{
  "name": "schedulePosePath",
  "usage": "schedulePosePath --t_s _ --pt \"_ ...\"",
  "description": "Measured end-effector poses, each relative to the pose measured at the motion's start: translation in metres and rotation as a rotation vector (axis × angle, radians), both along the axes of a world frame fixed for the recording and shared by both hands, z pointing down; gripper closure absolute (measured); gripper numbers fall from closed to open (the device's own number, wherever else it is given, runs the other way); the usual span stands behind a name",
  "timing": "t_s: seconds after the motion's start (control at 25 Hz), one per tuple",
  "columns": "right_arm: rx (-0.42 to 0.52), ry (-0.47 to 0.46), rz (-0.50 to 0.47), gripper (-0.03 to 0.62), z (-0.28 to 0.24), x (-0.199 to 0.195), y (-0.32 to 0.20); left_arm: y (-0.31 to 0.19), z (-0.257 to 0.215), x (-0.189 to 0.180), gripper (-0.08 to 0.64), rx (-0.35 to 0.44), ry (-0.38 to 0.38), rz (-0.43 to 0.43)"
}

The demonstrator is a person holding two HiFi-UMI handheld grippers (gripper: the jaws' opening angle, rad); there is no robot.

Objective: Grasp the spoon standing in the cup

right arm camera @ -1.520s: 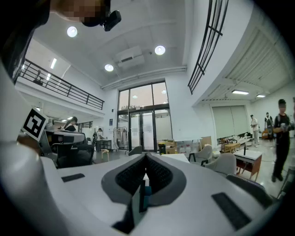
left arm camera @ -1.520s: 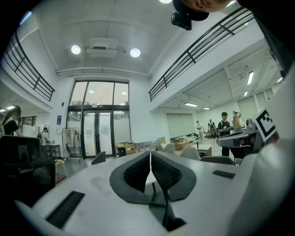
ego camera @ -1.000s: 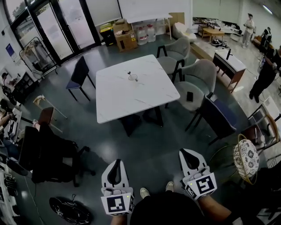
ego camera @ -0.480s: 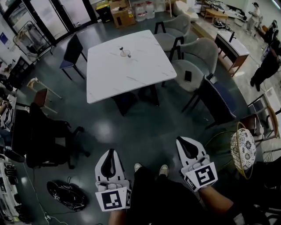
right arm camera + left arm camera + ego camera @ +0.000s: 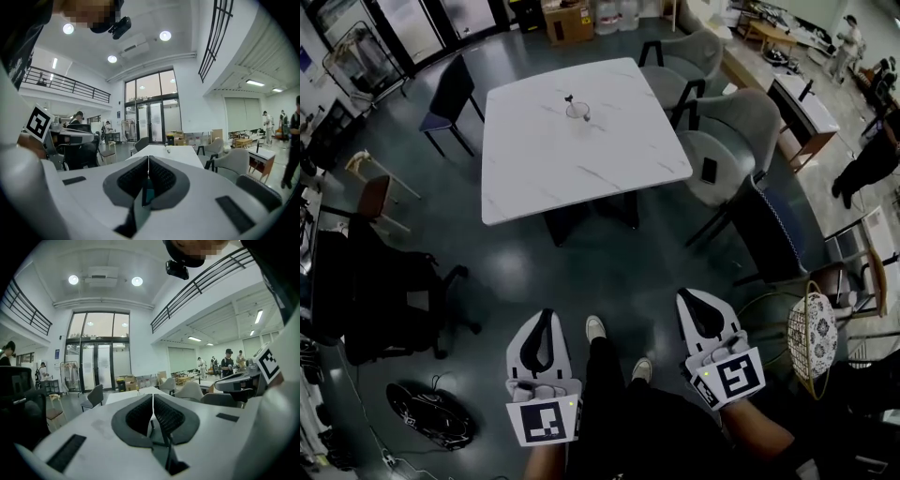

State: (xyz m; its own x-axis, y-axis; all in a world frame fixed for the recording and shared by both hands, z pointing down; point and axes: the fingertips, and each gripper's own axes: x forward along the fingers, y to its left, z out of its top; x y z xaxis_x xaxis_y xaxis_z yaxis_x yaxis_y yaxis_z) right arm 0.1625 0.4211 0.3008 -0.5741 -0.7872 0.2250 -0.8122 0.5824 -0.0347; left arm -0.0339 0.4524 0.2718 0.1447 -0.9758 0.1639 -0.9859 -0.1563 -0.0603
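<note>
A small clear cup stands on the far half of the white marble table, with a dark-tipped spoon upright in it. The right gripper view shows the cup as a tiny shape on the far tabletop. Both grippers hang low near the person's body, far from the table. My left gripper is shut with nothing in it, its pads meeting in the left gripper view. My right gripper is shut and empty too, jaws together in the right gripper view.
Grey armchairs line the table's right side; a dark chair stands at its left. A black office chair is on the left, a bag on the floor, a wire basket chair at right. People stand at far right.
The view has advanced toward the table, which now sits higher and larger in frame. Both grippers stay shut and low in front of the body; the person's feet have stepped forward.
</note>
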Motion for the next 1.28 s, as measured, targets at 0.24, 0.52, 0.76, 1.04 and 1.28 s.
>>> schedulePosePath --t_s 0.24,0.52,0.76,1.04,1.28 --pt "0.056 -0.002 0.015 0.528 -0.028 -0.043 -0.053 -0.057 -0.024 -0.036 0.545 0.045 0.013 0.035" --pt "0.077 0.025 0.016 0.528 -0.03 -0.092 -0.097 -0.11 -0.024 -0.07 0.545 0.057 0.006 0.082" --pt "0.086 0.035 0.043 0.528 -0.031 -0.119 -0.12 -0.14 -0.025 -0.093 0.545 0.092 0.026 0.116" --pt "0.063 0.037 0.08 0.528 -0.027 -0.127 -0.147 -0.171 -0.019 -0.102 0.545 0.056 0.049 0.148" --pt "0.013 0.01 0.077 0.528 -0.007 -0.12 -0.205 -0.218 -0.002 -0.1 0.545 0.012 0.033 0.138"
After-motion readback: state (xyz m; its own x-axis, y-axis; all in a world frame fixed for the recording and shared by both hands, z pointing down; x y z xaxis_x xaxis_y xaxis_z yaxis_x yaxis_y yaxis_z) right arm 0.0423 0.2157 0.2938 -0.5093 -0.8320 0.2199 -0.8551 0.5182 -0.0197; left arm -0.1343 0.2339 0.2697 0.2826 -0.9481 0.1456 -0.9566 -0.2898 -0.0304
